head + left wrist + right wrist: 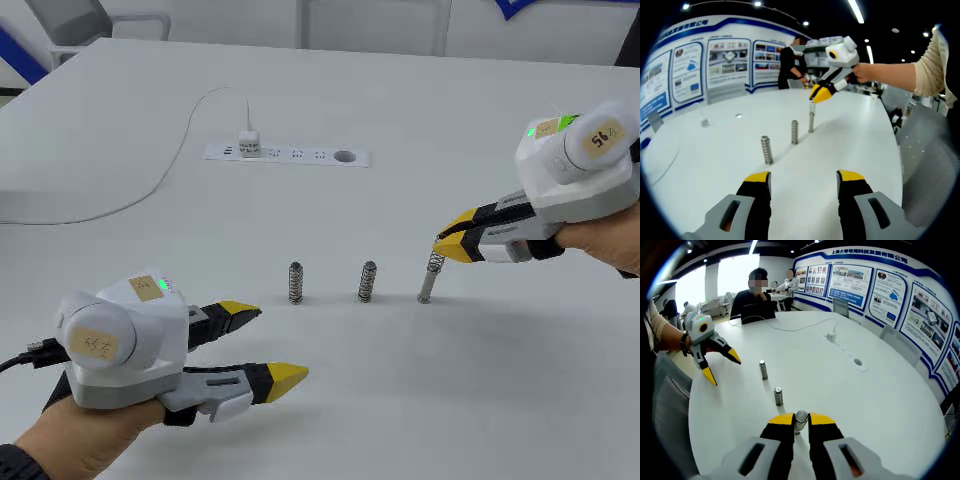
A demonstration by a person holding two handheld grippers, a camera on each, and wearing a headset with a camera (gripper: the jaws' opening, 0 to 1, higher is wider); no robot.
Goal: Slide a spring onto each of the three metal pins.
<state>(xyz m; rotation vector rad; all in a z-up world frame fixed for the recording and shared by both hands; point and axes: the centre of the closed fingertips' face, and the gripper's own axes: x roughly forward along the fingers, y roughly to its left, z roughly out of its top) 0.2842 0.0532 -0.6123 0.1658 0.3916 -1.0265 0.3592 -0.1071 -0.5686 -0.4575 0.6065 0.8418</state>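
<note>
Table (400,100) white, round, pins (426,293) upright; poster wall (865,275) behind.

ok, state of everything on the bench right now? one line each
left pin: upright, spring on, down to the table
middle pin: upright, spring on, down to the table
right pin: upright, lower shaft bare
third spring: on right pin's top, not slid down
right claw: shut on third spring
left claw: open, holding nothing
power strip: one charger plugged in
</note>
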